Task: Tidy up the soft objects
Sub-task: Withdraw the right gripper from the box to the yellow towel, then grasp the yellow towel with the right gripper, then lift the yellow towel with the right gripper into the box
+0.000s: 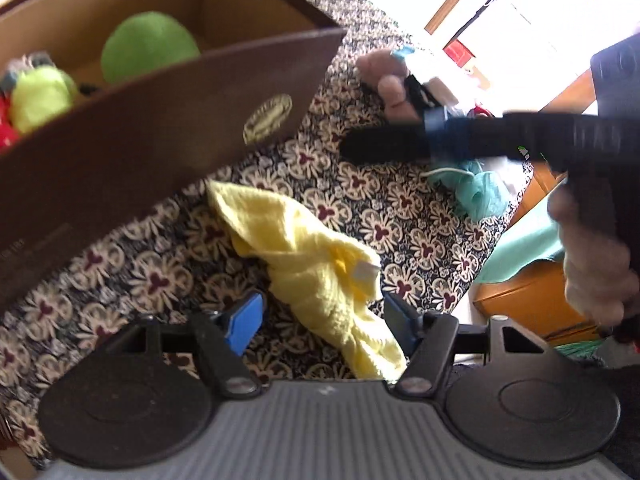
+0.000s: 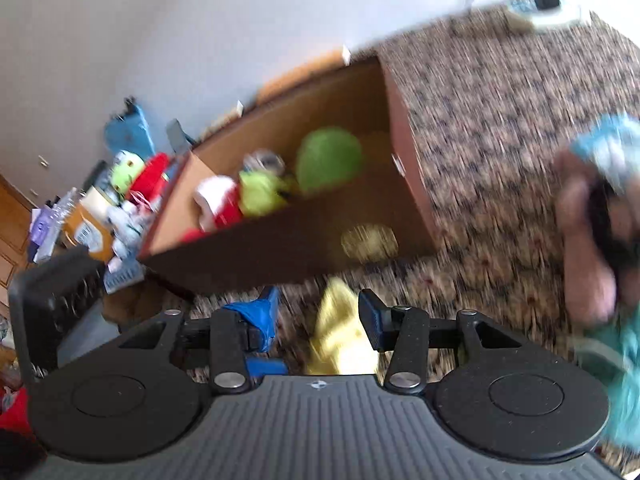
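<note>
A crumpled yellow cloth [image 1: 316, 272] lies on the patterned bedspread [image 1: 400, 208]. My left gripper [image 1: 324, 316] is open, its blue fingertips on either side of the cloth's near end. A brown cardboard box [image 1: 160, 120] stands behind it and holds a green ball [image 1: 148, 50], a lime plush [image 1: 40, 98] and a red toy. My right gripper [image 2: 320, 316] is open and empty above the yellow cloth [image 2: 340, 332]; this view is motion-blurred. The box [image 2: 280, 248] and green ball [image 2: 329, 159] show there too. In the left wrist view the right gripper crosses at right as a black bar.
A teal mesh sponge [image 1: 480, 192] lies on the bedspread at the right, near its edge. An orange box [image 1: 532, 304] sits beyond the bed edge. Cluttered toys and bottles [image 2: 100, 216] are piled left of the box. A white wall rises behind.
</note>
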`<state>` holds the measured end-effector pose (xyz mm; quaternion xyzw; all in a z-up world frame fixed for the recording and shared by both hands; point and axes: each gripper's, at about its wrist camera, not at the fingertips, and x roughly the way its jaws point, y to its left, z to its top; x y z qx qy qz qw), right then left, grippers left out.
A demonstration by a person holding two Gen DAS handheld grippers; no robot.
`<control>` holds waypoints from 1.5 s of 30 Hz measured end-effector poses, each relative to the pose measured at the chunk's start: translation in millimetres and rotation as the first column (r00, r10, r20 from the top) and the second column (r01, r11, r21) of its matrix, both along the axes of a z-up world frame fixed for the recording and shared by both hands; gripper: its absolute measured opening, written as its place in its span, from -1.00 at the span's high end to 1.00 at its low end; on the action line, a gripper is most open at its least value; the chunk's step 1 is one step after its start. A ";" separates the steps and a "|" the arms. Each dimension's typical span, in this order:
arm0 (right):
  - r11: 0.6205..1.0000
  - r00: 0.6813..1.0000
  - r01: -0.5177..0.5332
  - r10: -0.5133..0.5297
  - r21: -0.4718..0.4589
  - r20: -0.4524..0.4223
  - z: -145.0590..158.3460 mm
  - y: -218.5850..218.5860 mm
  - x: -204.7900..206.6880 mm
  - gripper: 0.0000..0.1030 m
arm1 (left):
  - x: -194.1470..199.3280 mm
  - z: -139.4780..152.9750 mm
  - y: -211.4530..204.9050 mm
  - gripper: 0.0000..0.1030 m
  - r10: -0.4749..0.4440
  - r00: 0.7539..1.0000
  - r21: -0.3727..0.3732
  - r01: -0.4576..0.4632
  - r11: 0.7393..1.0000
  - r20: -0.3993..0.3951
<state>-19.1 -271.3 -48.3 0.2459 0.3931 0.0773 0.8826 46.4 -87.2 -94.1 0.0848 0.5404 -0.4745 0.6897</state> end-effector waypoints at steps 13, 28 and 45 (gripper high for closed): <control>0.996 0.983 0.055 -0.042 0.069 -0.181 -64.4 3.7 -19.0 0.41 | 0.8 -17.3 -9.2 -0.01 0.034 0.999 0.023 -0.033 0.999 -0.038; 0.976 0.981 0.059 -0.017 0.210 -0.194 -57.3 6.2 -26.6 0.58 | -7.5 19.9 2.9 0.33 0.000 1.000 -0.055 0.001 0.999 0.030; 0.988 0.976 -0.117 0.096 0.099 0.198 58.9 22.7 -28.6 0.58 | -1.0 128.7 42.5 0.33 0.067 0.947 -0.275 0.023 0.961 0.314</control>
